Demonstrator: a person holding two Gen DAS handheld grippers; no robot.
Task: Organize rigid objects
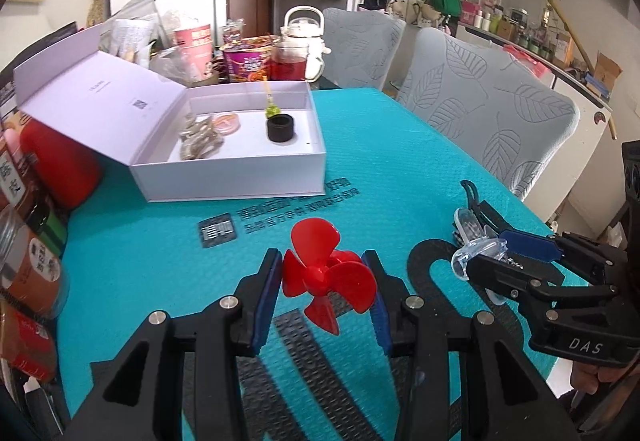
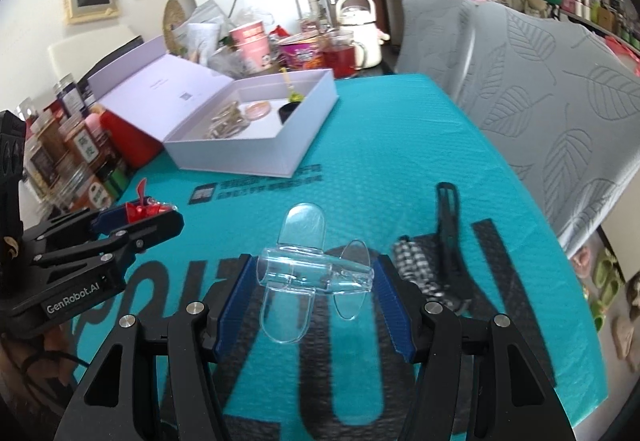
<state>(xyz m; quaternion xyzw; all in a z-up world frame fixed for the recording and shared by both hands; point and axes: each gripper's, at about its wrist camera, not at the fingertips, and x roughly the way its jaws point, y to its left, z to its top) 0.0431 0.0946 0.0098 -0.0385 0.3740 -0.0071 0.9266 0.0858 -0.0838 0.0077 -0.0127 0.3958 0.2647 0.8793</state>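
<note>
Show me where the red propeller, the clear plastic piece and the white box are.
red propeller (image 1: 320, 275), left wrist view, on its hub.
clear plastic piece (image 2: 304, 273), right wrist view, on its tube body.
white box (image 1: 240, 175), left wrist view, on its front wall.

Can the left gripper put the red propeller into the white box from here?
Probably yes. The left gripper holds the red propeller, the white box lies open ahead, and only bare teal mat lies between.

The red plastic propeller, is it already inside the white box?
No, the red plastic propeller is clamped in the left gripper above the teal table mat, well short of the open white box.
</note>
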